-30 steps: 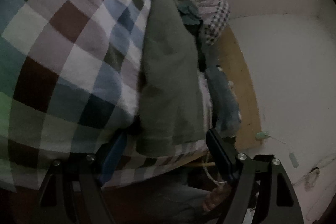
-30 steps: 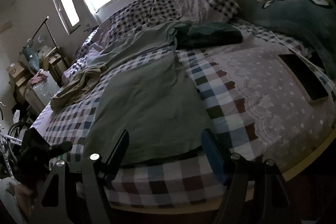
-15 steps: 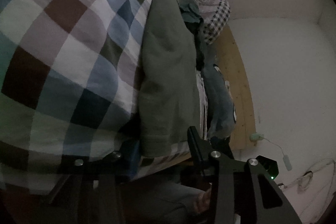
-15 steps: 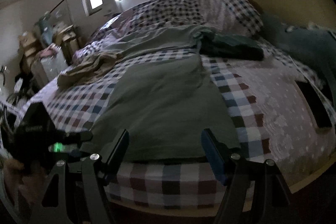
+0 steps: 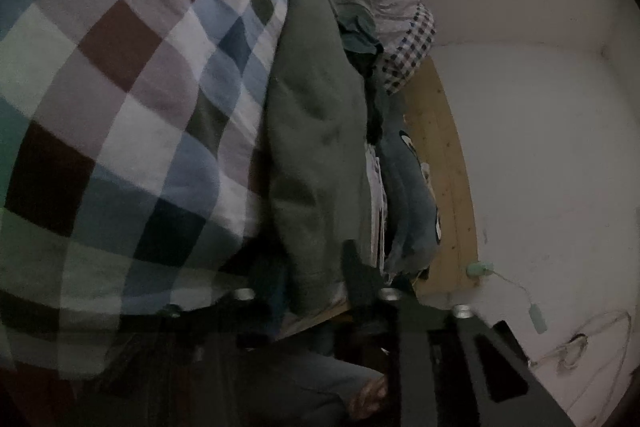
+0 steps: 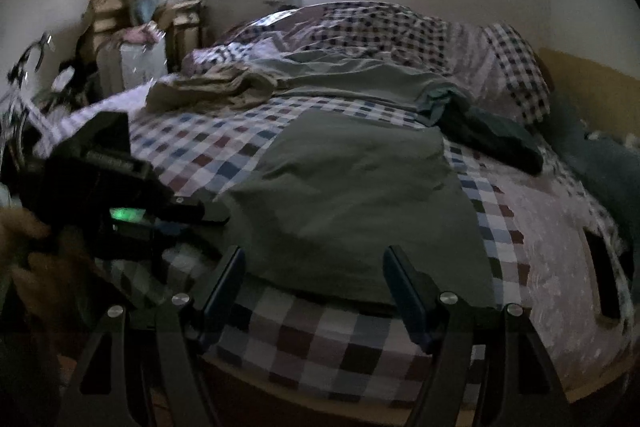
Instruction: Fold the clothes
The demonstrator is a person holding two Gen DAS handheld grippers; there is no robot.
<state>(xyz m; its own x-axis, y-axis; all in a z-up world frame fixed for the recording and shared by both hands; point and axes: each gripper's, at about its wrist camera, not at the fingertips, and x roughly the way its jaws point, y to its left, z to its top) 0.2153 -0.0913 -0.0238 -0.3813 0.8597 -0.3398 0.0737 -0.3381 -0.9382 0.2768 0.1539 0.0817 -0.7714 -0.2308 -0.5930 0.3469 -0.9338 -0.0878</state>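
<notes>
Grey-green cloth sits between the left gripper [image 5: 316,291], whose fingers are closing on the near corner of the grey-green garment [image 6: 352,195]. Over the same hem, the right gripper [image 6: 314,291] hangs with its fingers spread wide and empty. Spread flat, the garment lies on the checked bed [image 6: 320,331].

Soft matt cloth is showing everywhere: the green garment [image 6: 348,187] is lying dull and slightly creased on a checked cotton-looking bedsheet [image 6: 208,155]. A lace-patterned cloth [image 6: 548,227] is looking finer and paler beside it. The headboard [image 5: 440,163] is showing bare, light wood with visible grain. The wall [image 5: 540,147] is looking like matt painted plaster, a little scuffed. The right gripper [image 6: 314,279] is showing matt black plastic with shiny metal screws.
</notes>
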